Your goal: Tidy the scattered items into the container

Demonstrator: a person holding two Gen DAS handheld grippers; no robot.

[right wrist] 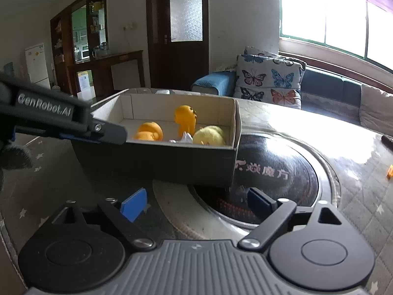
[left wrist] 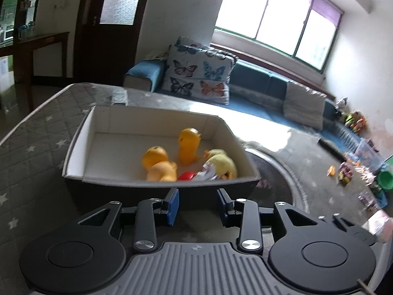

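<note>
The open grey cardboard box with a white lining (left wrist: 78, 132) sits on the quilted grey star-patterned table cover (left wrist: 32, 132), partly over a round dark glass hob plate (right wrist: 289, 172). Inside it lie an upright orange rubber duck (left wrist: 188, 145), a second orange duck tipped on its side (left wrist: 157, 163), a pale yellow plush toy (left wrist: 222, 163), a small red piece (left wrist: 185, 175) and something white and crumpled (left wrist: 206, 172). The left gripper (left wrist: 197, 205) hovers just before the near wall of the box, its blue pads parted and holding nothing. The right gripper (right wrist: 194, 202) is spread wide and likewise empty. Judging by this, the tidying looks nearly done; a small orange object (right wrist: 389, 172) on the table well to the right may remain
</note>
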